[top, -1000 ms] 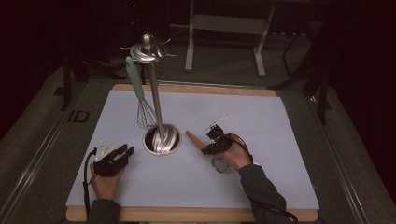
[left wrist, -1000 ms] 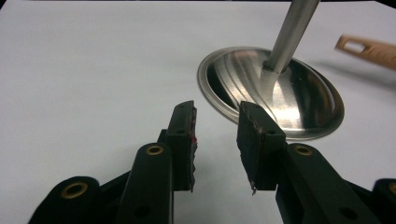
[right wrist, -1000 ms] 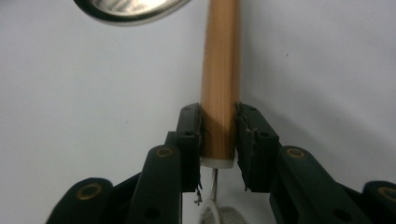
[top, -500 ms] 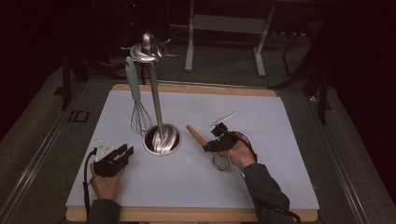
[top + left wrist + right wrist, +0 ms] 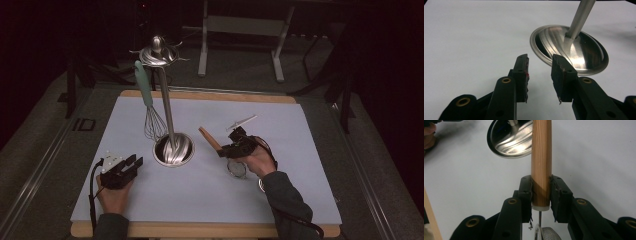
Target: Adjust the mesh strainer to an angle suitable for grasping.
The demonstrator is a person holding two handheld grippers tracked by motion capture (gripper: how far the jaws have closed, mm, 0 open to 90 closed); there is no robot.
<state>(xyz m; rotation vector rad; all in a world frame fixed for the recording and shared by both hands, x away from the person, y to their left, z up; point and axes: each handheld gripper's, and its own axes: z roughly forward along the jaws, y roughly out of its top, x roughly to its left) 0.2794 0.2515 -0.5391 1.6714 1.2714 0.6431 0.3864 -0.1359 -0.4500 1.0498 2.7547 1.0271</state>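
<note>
Wooden strainer handle (image 5: 541, 170) is pinched in the right tool (image 5: 541, 195) beside the steel stand base (image 5: 173, 149); left tool (image 5: 539, 72) rests spread near that base.

Dim high view, dark surroundings; gripper views bright, sharp; glare on steel base (image 5: 571, 48).

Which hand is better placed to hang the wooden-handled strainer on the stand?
Right, probably: the right gripper already clamps the strainer's wooden handle, while the left gripper is open and holds nothing beside the stand's base.
</note>
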